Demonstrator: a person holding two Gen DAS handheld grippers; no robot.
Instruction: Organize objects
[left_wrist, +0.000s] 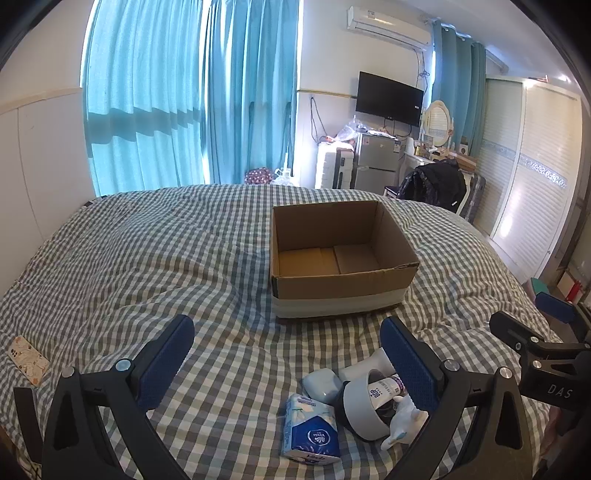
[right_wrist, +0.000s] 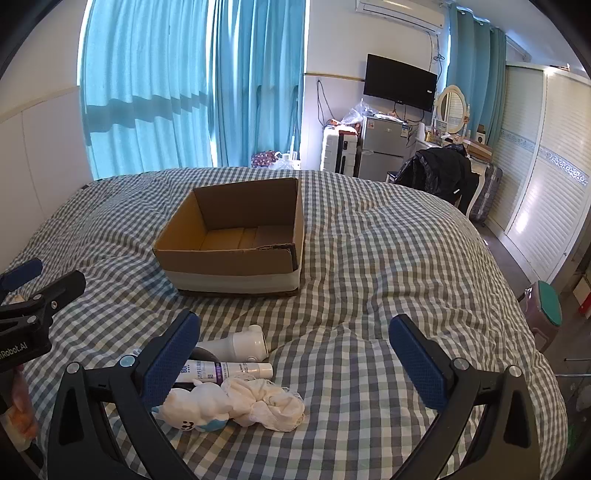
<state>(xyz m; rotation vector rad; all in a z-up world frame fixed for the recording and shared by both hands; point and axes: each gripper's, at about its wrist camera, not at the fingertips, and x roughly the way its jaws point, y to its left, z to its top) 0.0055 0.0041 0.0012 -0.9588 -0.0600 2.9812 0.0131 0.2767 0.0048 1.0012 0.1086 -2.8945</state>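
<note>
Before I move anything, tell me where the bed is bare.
Bare quilt lies left of the cardboard box, up to the phone case, and right of the white cloth. The box holds nothing. Crowded: tissue pack, tape roll and tube.

Box: a cardboard box (left_wrist: 343, 258) sits on the bed (left_wrist: 147, 258), open side up.
Pile: tissue pack (left_wrist: 312, 430), tape roll (left_wrist: 364, 410), tube (right_wrist: 225, 370) and cloth (right_wrist: 266, 404) cluster nearer the cameras than the box.
Phone: lies on the bed's left edge (left_wrist: 27, 360).
</note>
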